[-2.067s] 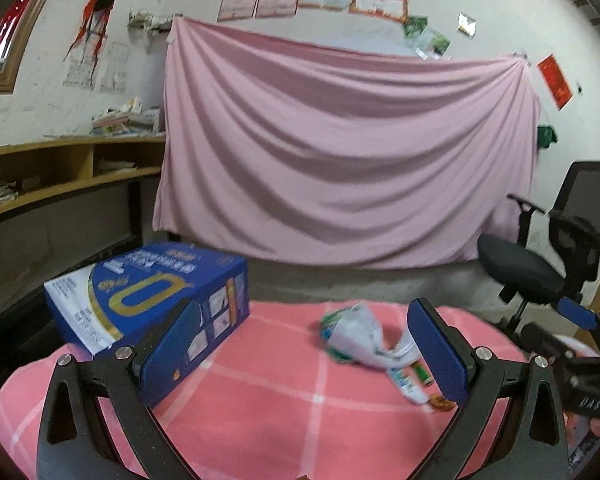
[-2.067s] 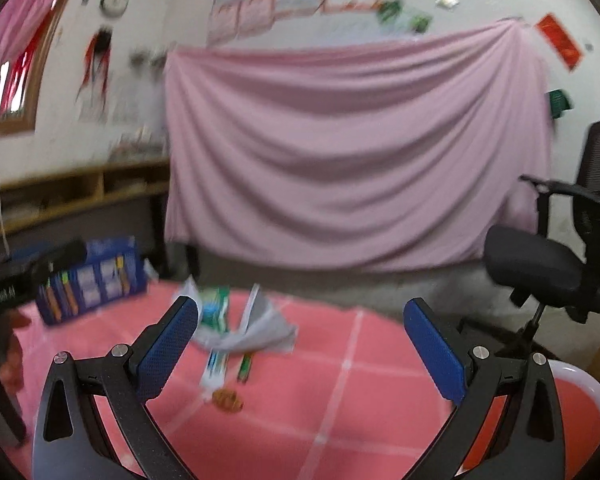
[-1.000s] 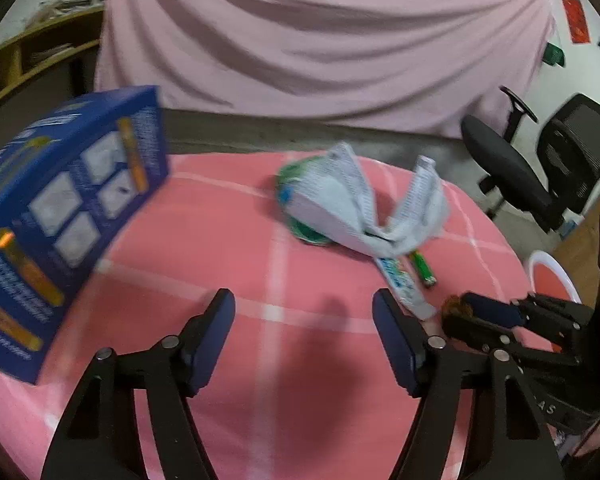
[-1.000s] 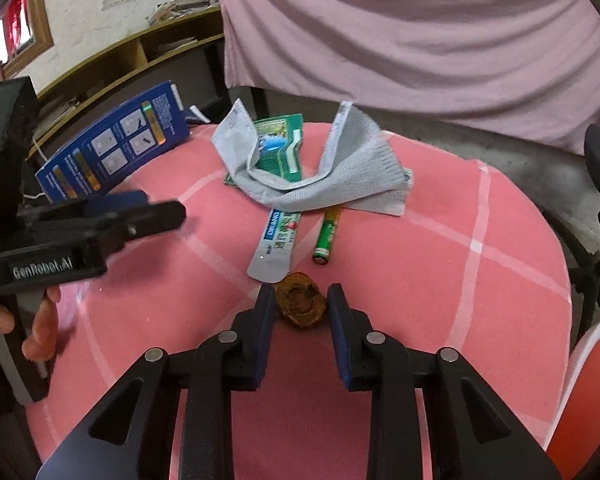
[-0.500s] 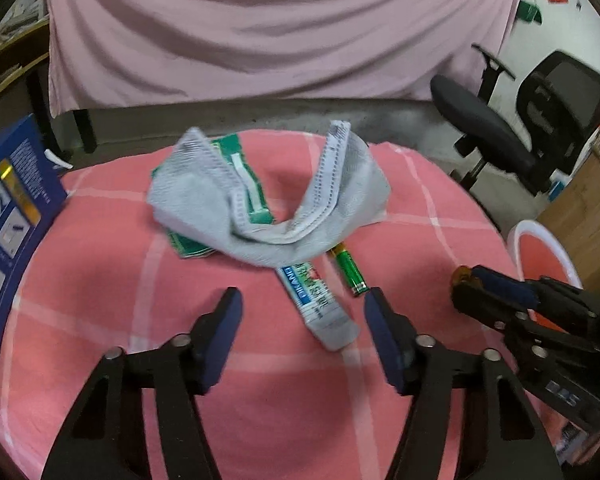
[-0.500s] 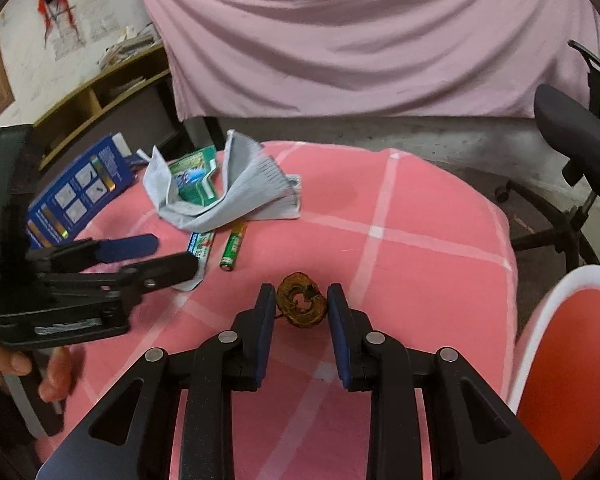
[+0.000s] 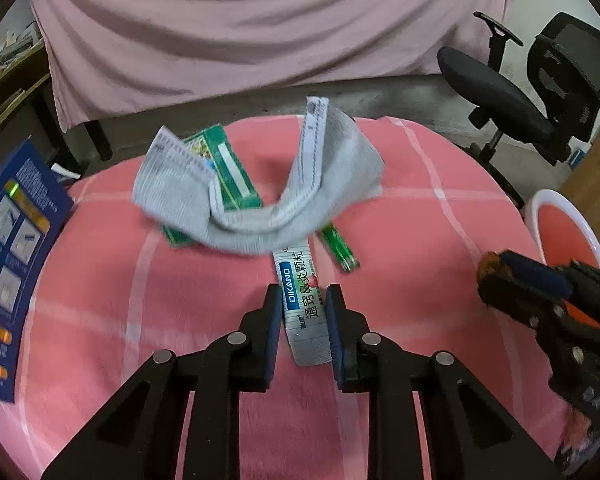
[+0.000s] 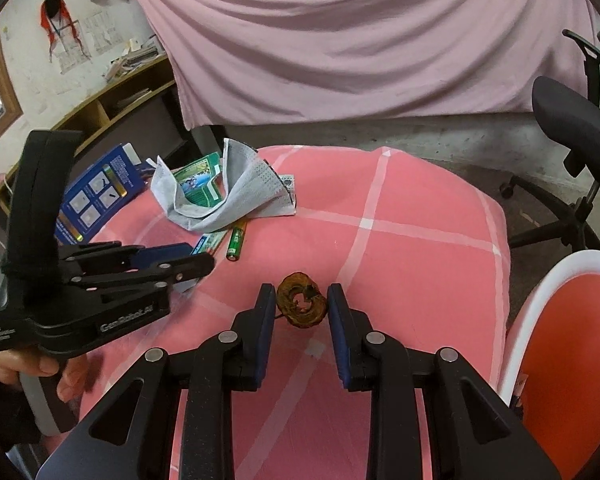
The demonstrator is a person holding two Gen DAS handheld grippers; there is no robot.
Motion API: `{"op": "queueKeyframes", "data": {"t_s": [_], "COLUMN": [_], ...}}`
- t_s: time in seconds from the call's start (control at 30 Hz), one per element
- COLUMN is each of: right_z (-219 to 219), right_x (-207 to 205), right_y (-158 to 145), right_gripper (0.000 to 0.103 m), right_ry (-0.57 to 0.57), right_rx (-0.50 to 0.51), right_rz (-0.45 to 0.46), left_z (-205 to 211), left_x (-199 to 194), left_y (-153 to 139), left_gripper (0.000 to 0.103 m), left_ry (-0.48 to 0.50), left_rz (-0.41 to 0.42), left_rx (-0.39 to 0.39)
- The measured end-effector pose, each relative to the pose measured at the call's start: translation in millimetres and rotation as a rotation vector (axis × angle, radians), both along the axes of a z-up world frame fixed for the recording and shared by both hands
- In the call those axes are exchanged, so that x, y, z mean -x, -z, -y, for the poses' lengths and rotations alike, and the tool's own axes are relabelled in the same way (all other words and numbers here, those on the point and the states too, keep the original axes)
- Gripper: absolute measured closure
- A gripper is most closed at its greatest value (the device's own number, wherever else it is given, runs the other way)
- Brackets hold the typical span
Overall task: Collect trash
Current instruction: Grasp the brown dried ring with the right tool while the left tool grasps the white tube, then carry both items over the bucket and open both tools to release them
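My left gripper (image 7: 302, 294) is shut on a silver sachet with blue lettering (image 7: 303, 304) lying on the pink checked table cover (image 7: 204, 300). Its far end runs under a grey face mask (image 7: 260, 200). A green packet (image 7: 224, 176) lies under the mask and a green battery (image 7: 339, 248) lies beside it. My right gripper (image 8: 302, 300) is shut on a brown dried ring-shaped scrap (image 8: 301, 300) and holds it above the cover. The right gripper also shows at the right of the left wrist view (image 7: 496, 270).
A blue box (image 7: 8, 248) stands at the table's left edge. An orange bin with a white rim (image 8: 556, 344) stands by the table's right side. A black office chair (image 7: 516, 88) is behind it. A pink sheet (image 7: 260, 32) hangs at the back.
My left gripper has moved forward over the sachet and closed on it. My right gripper has carried the brown scrap to the right, nearer the orange bin.
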State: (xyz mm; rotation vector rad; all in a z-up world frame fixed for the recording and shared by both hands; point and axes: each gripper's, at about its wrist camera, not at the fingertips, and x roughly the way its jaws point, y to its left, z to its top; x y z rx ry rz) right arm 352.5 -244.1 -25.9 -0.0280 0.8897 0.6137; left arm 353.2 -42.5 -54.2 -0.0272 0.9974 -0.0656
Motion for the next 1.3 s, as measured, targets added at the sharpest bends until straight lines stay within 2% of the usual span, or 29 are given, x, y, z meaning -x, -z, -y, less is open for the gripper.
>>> {"op": "queueKeyframes", "data": {"t_s": [0.27,0.4,0.57,0.83,1.0,1.13,1.3], "right_z": [1.3,11.8,30.9,66.6,97.1,114.6,143.0], "right_x": [26.7,36.8,57.1,107.4,121.4,125.6,129.1], "right_y": [-3.8,-15.0,-36.3,-83.7,-99.3,-103.6,-102.4], "right_gripper": [0.079,0.079,0.079,0.079,0.079,0.079,0.078], "right_ry": [-0.044,-0.04,-0.019,0.112,0.215,0.303,0.376], "right_rx": [0.01,-0.052,-0.149,-0.173,-0.229,-0.21,-0.188], "right_rz": [0.041,0.114,0.276,0.684,0.81,0.881,0.909], "left_z": [-3.0,2.7,14.0,42.6,65.8,83.2,115.0], "left_x": [49.9,72.4,103.6,134.9,139.4,141.6,144.1], "left_y": [-15.8,-31.7,-61.7,-107.7,-126.8,-132.4,-139.9], "left_gripper": [0.086,0.086,0.086,0.086,0.086,0.086,0.086], "left_ry": [-0.01,-0.022,-0.054,-0.036,0.036,0.081,0.169], "left_rz": [0.039,0.13,0.369,0.654,0.751,0.814,0.855], "left_rx": [0.072,0.102,0.122,0.13,0.106,0.111,0.123]}}
